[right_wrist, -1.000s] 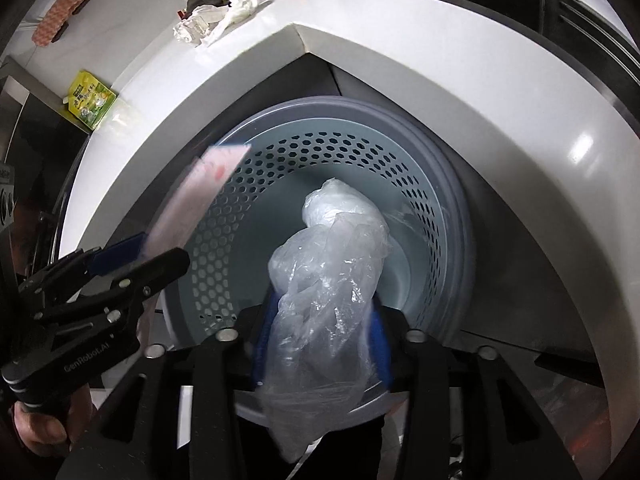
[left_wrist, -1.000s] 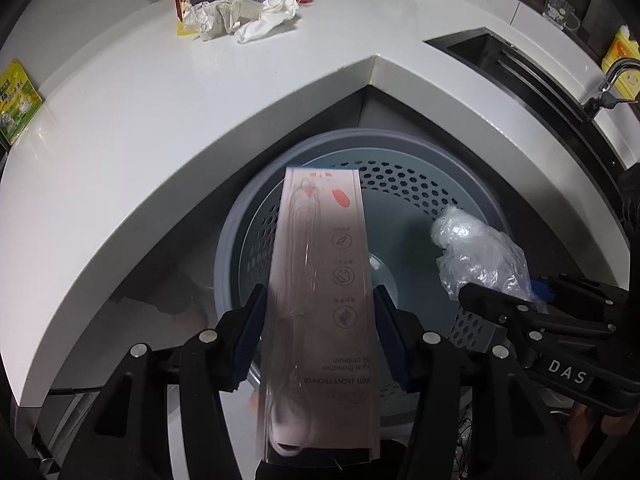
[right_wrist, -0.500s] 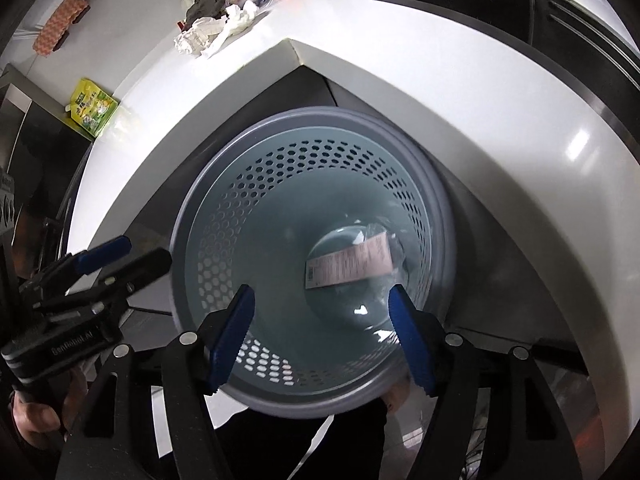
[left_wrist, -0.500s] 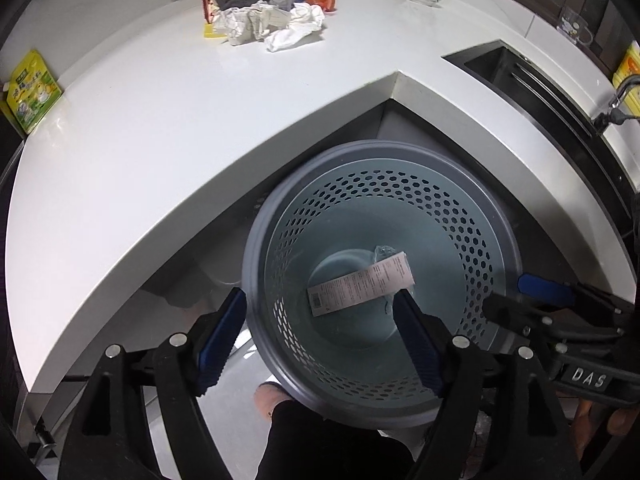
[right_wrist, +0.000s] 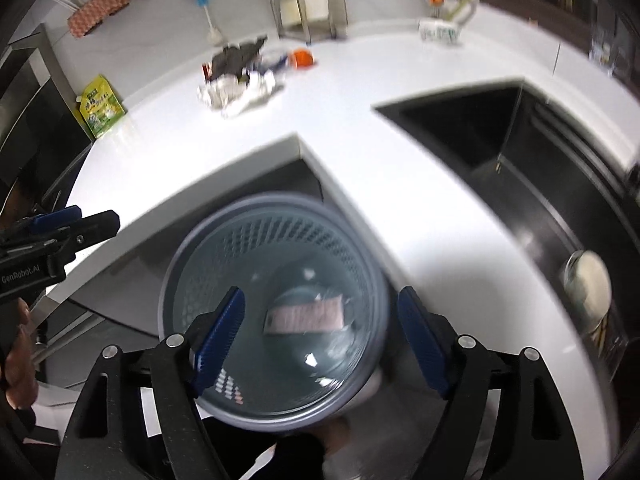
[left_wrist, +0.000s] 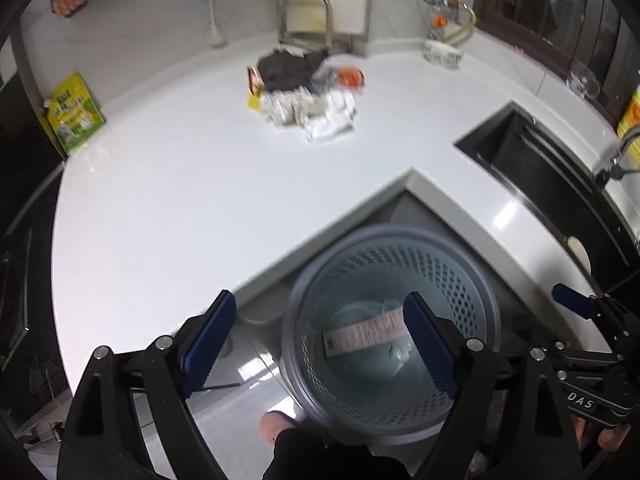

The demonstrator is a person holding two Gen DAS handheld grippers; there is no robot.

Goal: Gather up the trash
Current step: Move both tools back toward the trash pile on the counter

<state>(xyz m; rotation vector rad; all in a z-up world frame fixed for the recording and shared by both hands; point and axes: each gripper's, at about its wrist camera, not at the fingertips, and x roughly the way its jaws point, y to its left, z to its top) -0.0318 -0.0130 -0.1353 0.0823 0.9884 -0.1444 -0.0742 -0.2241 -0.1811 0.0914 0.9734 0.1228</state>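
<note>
A grey perforated bin stands on the floor in the counter's inner corner; it also shows in the right wrist view. A pink toothbrush package lies at its bottom, also seen in the right wrist view, with clear plastic beside it. My left gripper is open and empty above the bin. My right gripper is open and empty above the bin. A pile of trash with crumpled paper, dark cloth and an orange-capped item lies far back on the white counter; the pile shows in the right wrist view.
A black sink is set in the counter at right, with a faucet. A yellow-green pouch stands at the counter's left edge. A paper-towel holder and a patterned bowl stand at the back wall.
Both grippers let go of the pink package and the plastic bag into the bin and opened. Since then both have tilted up and drawn back, so the counter and trash pile fill more of the view.
</note>
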